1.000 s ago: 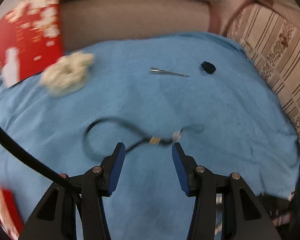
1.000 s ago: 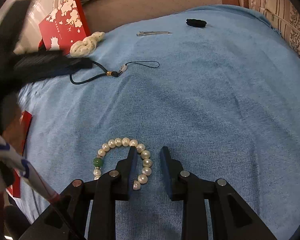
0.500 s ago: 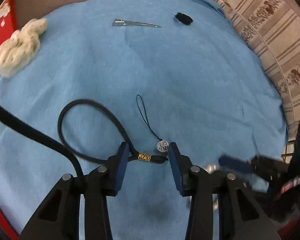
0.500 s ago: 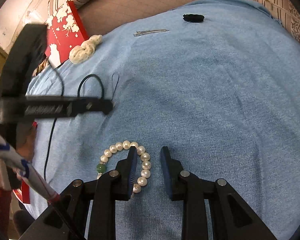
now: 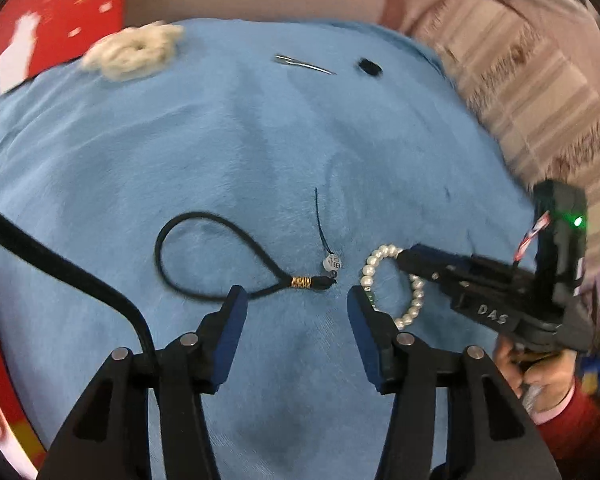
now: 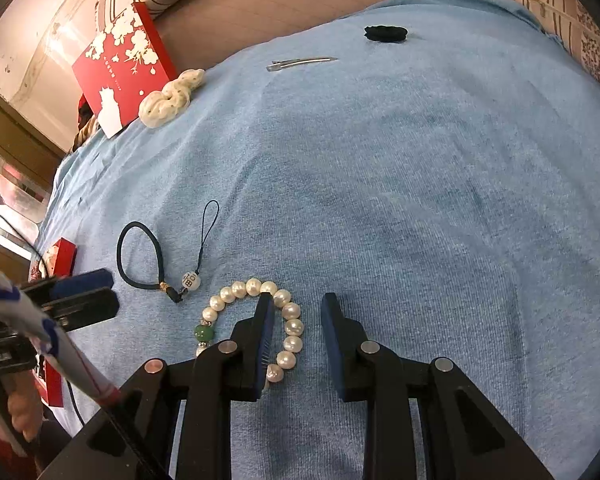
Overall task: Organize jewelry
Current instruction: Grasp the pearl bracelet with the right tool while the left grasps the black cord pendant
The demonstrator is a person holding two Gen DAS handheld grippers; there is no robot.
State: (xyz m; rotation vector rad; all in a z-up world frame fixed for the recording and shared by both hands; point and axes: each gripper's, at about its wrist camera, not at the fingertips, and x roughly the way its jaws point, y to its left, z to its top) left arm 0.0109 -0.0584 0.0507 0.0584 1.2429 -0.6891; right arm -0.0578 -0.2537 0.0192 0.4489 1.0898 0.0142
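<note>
Dragged beside the pearl bracelet, black cord charm (white bead).

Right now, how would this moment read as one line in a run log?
left gripper: opening, empty, by black cord charm | right gripper: open, one finger inside pearl bracelet | blue cloth

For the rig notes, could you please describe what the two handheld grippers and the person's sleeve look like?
Both are black, angular two-finger frames with silver pivot pins and dark blue finger pads. The left gripper trails a thick black cable. The right gripper, seen from the left wrist camera, bears white "DAS" lettering, a green light and red-and-white wires. The hand holding it wears a red sleeve.
</note>
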